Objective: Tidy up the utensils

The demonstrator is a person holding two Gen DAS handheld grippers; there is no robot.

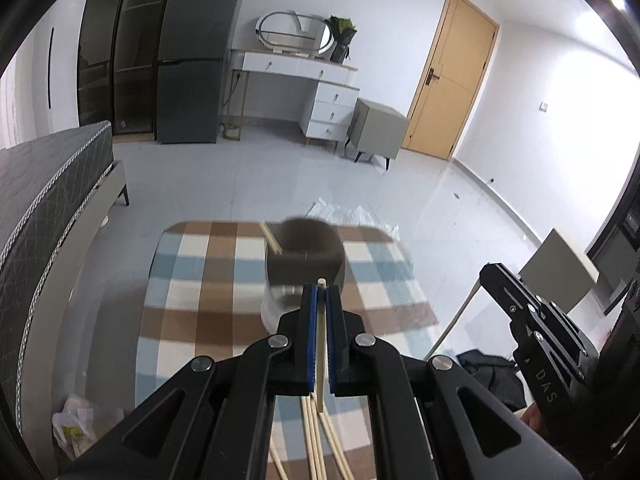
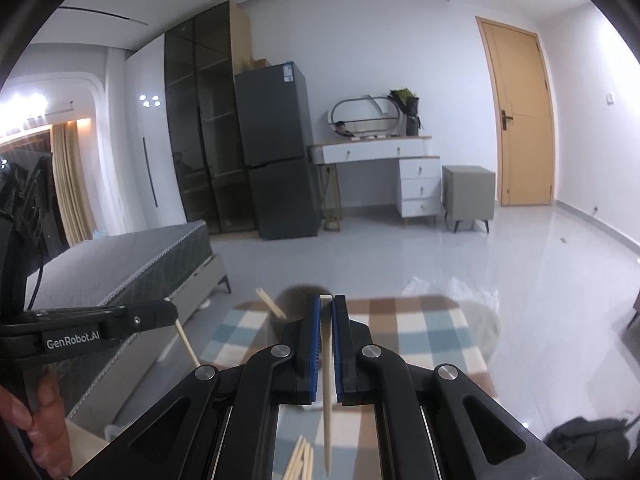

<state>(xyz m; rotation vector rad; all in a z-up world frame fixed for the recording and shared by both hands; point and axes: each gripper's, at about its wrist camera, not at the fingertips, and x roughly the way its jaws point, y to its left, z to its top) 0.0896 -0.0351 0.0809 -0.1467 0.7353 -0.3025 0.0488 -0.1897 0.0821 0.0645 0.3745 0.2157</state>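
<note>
My left gripper (image 1: 321, 294) is shut on a pale wooden chopstick (image 1: 320, 344), held upright just in front of a dark utensil cup (image 1: 305, 256) on the checked cloth. One chopstick (image 1: 271, 237) leans inside the cup. My right gripper (image 2: 326, 304) is shut on another chopstick (image 2: 327, 392), also upright, its tip pointing down. The cup (image 2: 292, 300) shows blurred beyond the right fingers. Several loose chopsticks (image 1: 316, 440) lie on the cloth below; they also show in the right wrist view (image 2: 301, 460). The right gripper appears in the left view (image 1: 520, 308), the left gripper in the right view (image 2: 120, 320).
The checked blue, brown and white cloth (image 1: 192, 280) covers a small table. A bed (image 1: 48, 192) stands to the left. A plastic bag (image 1: 76, 428) lies on the floor at left, a dark bag (image 1: 488, 364) at right. Fridge, dresser and door stand at the far wall.
</note>
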